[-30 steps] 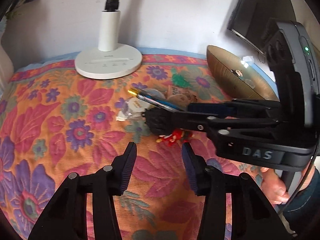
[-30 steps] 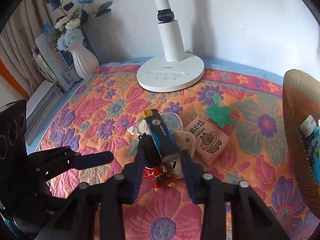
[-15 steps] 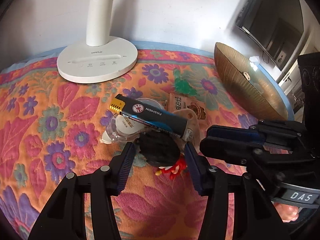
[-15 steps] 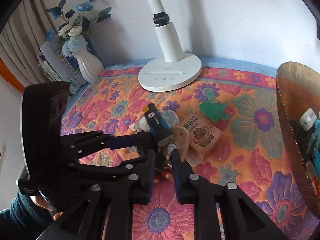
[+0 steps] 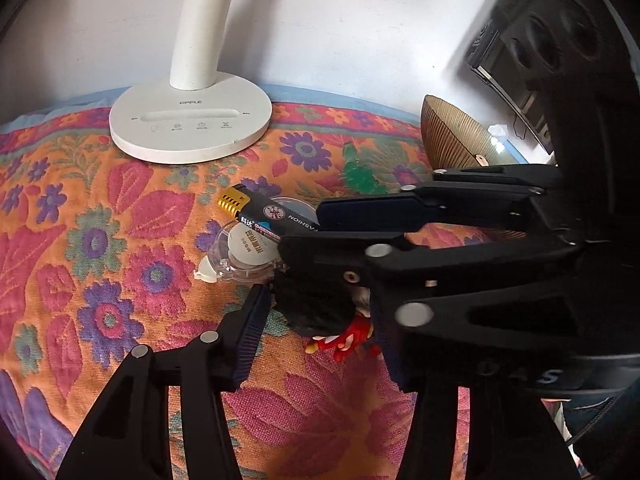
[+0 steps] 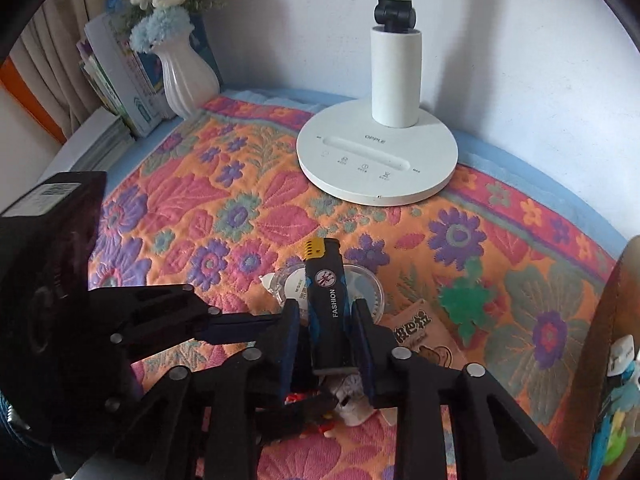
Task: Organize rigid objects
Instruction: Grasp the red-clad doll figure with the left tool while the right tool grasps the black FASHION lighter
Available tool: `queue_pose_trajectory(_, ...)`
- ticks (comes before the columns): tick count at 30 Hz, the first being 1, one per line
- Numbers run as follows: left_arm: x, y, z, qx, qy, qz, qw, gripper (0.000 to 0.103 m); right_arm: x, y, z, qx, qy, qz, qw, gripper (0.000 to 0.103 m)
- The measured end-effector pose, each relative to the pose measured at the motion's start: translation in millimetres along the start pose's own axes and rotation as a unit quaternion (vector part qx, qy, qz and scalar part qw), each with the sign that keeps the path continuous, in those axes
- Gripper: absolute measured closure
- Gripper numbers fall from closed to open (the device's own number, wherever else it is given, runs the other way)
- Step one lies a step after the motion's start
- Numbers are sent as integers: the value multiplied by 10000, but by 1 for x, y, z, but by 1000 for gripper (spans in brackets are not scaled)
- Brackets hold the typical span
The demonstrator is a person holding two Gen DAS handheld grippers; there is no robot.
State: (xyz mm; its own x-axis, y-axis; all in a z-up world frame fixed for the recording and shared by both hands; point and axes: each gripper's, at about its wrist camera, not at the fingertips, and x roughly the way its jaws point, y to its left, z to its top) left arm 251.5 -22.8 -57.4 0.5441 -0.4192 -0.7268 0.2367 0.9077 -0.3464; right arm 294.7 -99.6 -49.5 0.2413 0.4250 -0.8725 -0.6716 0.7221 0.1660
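Lighter [image 6: 329,305] is the thing in hand now: the right hand-held gripper [image 6: 326,334] is clenched on its dark body, which carries the word FASHION, with the gold cap pointing away toward the lamp base [image 6: 377,160]. It lies over a small heap in the middle of the flowered surface [image 5: 100,240], on top of a clear round tape dispenser [image 5: 244,254] and just beside a small printed box [image 6: 420,330].

The left hand-held gripper [image 5: 320,332] is released, its jaws standing apart on either side of a black round object [image 5: 316,304] with a little red figure [image 5: 346,340] under it. The two tools cross very closely here; in the left wrist view the right one covers the left tool's right finger.

The woven bowl [image 5: 456,136] at the right edge already holds some items, so I judge it is the place for sorting.

Several things could go wrong from here. The lighter is smooth and is held near its back end only, so it may turn or slip between the pads when lifted. Because it rests on the dispenser, a careless pull may drag that piece along. And if the left tool closes now, it may strike the right one, since they are nearly touching.
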Motion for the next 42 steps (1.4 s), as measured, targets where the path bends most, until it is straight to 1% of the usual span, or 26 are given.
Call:
queue_pose_trajectory(5,4,-4,3,99,3,119,9999,54,11,-2,3,14,100,10,9999,76)
queue_pose_trajectory(6,3,-5,3,137,-6,129,9998,56,10,-3,2,30,76,25,10000,79)
queue_pose_trajectory(7,2,-6,2,171,-21,146,9997,68,7,-4,1,59,32,49,10000,81)
queue_pose_trajectory(9,-1,-5,3,177,-48,99,9998,68,-3,-10,-3,205,-146,104,9996,81)
queue_pose_trajectory(12,-11,1,-4,-2,-32,83,10000,68,-23,-21,-14,508,-277,70,9983,81)
queue_pose_trajectory(14,-24,4,-15,-50,-46,119,9999,68,-43,-24,-28,619,-403,50,9973,81)
queue_pose_trajectory(16,-39,6,-30,-143,-26,40,9999,68,-64,-24,-49,737,-504,74,9960,81)
queue_pose_trajectory(17,-47,7,-37,-166,-25,-41,9999,68,-71,-23,-61,795,-523,74,9954,81)
queue_pose_trajectory(19,-59,5,-53,-158,59,-336,9993,68,-80,-17,-88,932,-462,61,9946,81)
queue_pose_trajectory(21,-67,-2,-67,47,136,-463,9988,68,-78,-11,-115,1065,-290,-55,9939,81)
queue_pose_trajectory(23,-68,-12,-77,395,281,-359,9982,67,-74,-7,-133,1173,-163,-198,9928,81)
queue_pose_trajectory(24,-66,-15,-80,485,376,-324,9976,67,-73,-6,-142,1259,-129,-194,9918,81)
queue_pose_trajectory(25,-64,-18,-82,545,439,-245,9972,63,-72,-5,-148,1343,-106,-150,9908,81)
queue_pose_trajectory(26,-65,-18,-83,538,426,-236,9974,55,-70,-4,-153,1445,-71,-98,9894,81)
queue_pose_trajectory(27,-65,-18,-83,481,413,-247,9977,50,-69,-5,-157,1507,-48,-69,9885,80)
queue_pose_trajectory(28,-67,-16,-84,399,415,-214,9981,35,-71,-5,-161,1537,-70,-53,9881,78)
queue_pose_trajectory(29,-69,-16,-85,369,380,-133,9985,27,-74,-3,-164,1540,-83,10,9880,74)
queue_pose_trajectory(31,-77,-14,-94,504,319,195,9980,26,-79,-1,-169,1525,-83,124,9882,52)
queue_pose_trajectory(32,-80,-12,-98,574,334,324,9973,26,-83,1,-170,1464,-103,53,9892,48)
queue_pose_trajectory(34,-89,-3,-103,603,294,608,9959,26,-86,8,-172,1254,-95,-195,9919,47)
queue_pose_trajectory(36,-95,11,-101,343,296,841,9954,27,-84,9,-173,1197,-45,-256,9925,47)
queue_pose_trajectory(37,-98,18,-99,166,286,809,9962,27,-83,9,-173,1220,-42,-210,9923,47)
queue_pose_trajectory(38,-100,20,-97,44,276,639,9976,27,-80,9,-172,1244,-53,-181,9921,47)
queue_pose_trajectory(39,-102,20,-97,-38,266,395,9989,27,-78,9,-171,1276,-78,-206,9916,47)
queue_pose_trajectory(41,-102,5,-97,-61,237,-88,9997,26,-76,10,-168,1267,-143,-318,9913,47)
queue_pose_trajectory(42,-101,-1,-96,-91,200,-172,9996,26,-75,11,-167,1242,-162,-383,9914,47)
